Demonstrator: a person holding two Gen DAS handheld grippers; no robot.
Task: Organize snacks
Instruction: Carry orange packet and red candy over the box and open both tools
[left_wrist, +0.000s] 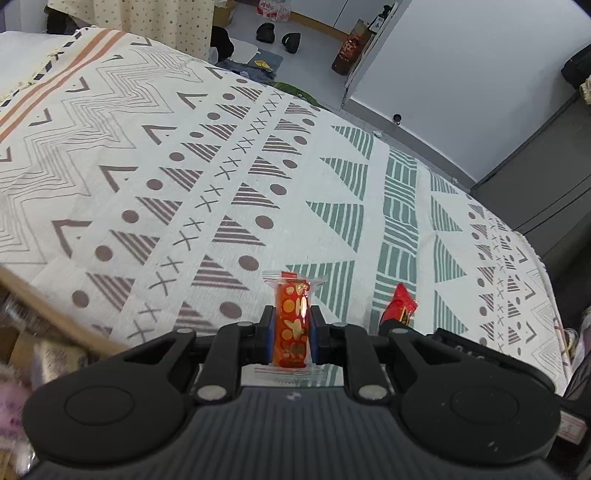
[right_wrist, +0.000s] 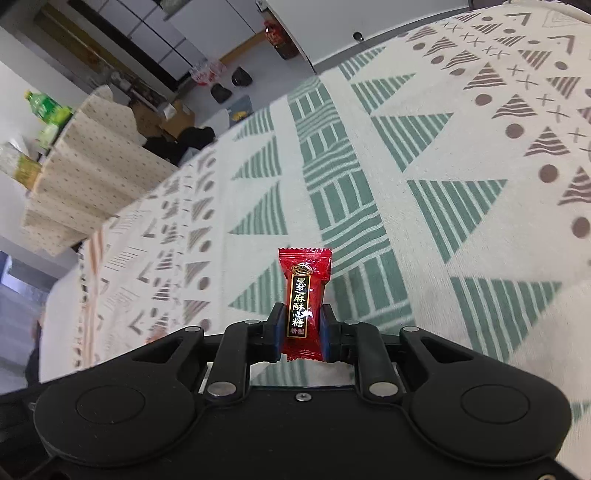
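My left gripper (left_wrist: 292, 325) is shut on an orange-red candy (left_wrist: 291, 314) in a clear wrapper with yellow shapes, held upright above the patterned cloth (left_wrist: 184, 166). Just right of it in the left wrist view, the red tip of another candy (left_wrist: 400, 306) pokes up, with the black body of the other gripper below it. In the right wrist view my right gripper (right_wrist: 303, 332) is shut on a red candy (right_wrist: 303, 295) with a black label and gold characters, also upright over the cloth (right_wrist: 406, 166).
A wooden box edge (left_wrist: 55, 314) with blurred packets lies at lower left in the left wrist view. Beyond the cloth are a floor with dark shoes (left_wrist: 280, 37), white cabinet doors (left_wrist: 461, 74), and a dotted fabric-covered stand (right_wrist: 92, 166) with a green bottle (right_wrist: 44, 107).
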